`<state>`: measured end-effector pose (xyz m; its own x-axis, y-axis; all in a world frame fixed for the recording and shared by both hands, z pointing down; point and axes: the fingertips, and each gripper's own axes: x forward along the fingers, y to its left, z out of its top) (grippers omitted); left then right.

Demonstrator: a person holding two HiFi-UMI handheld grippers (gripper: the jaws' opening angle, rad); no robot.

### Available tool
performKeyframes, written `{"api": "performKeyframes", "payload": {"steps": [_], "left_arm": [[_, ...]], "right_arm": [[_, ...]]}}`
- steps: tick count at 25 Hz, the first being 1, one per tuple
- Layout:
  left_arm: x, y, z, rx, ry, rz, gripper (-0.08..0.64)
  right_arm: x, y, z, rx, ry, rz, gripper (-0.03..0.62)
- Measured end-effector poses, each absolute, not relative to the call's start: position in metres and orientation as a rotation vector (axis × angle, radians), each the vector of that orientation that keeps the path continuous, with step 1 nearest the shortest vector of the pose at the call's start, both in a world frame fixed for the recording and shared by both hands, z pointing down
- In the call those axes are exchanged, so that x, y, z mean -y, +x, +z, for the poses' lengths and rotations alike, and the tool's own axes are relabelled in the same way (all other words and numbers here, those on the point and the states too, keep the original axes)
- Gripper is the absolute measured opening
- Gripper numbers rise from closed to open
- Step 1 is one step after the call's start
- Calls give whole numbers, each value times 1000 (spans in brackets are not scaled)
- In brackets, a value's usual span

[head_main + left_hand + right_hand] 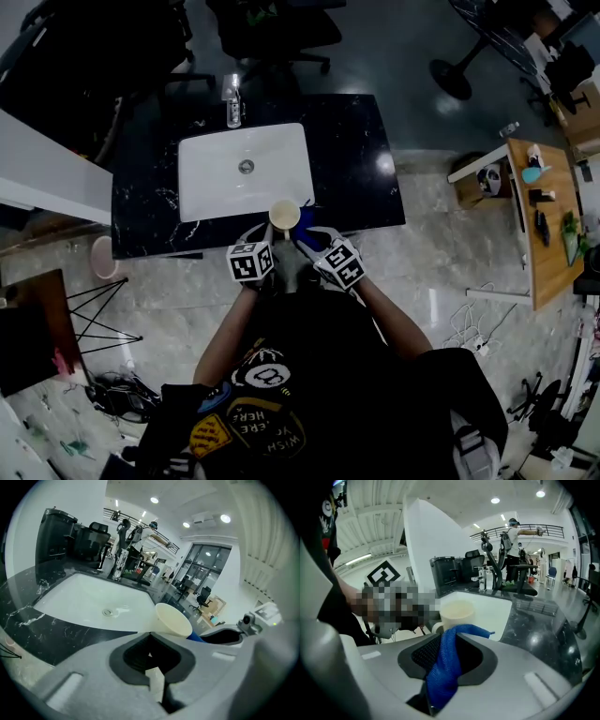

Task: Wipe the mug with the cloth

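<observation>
"8" on shirt's ball print [260, 377]

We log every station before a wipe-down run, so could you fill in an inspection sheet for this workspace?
Surface: black marble counter with a white sink and a faucet behind it.
Job's things: cream mug at the sink's front edge; blue cloth right beside it, contact unclear.
Clutter: nothing seen on the counter.
Grippers: left tongs shut on the mug's handle; right tongs shut on the cloth.
Cables: loose cables on the floor to the person's right; a darker tangle to the left.
Surroundings: pink tub on the floor by the counter's corner, office chair behind the counter, wooden table at right.
</observation>
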<state>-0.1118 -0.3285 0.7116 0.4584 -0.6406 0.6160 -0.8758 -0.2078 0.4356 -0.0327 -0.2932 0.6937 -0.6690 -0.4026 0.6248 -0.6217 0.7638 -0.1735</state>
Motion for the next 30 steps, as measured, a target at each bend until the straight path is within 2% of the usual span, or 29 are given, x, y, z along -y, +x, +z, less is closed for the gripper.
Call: {"api": "performKeyframes", "payload": {"steps": [5, 8, 19, 26, 30], "left_arm": [[328, -112, 710, 1260, 1953, 394, 5], [327, -110, 711, 1253, 1954, 396, 5], [321, -104, 717, 1222, 1959, 436, 5], [321, -104, 714, 1222, 1964, 434, 5], [318, -101, 719, 1193, 1930, 415, 5]], "right_arm": [[352, 3, 675, 2347, 1003, 520, 101], [385, 0, 667, 2349, 1038, 509, 101], [292, -31, 686, 2403, 671, 415, 97], [377, 5, 649, 2401, 1024, 462, 97], [345, -14, 673, 2392, 893, 482, 97]]}}
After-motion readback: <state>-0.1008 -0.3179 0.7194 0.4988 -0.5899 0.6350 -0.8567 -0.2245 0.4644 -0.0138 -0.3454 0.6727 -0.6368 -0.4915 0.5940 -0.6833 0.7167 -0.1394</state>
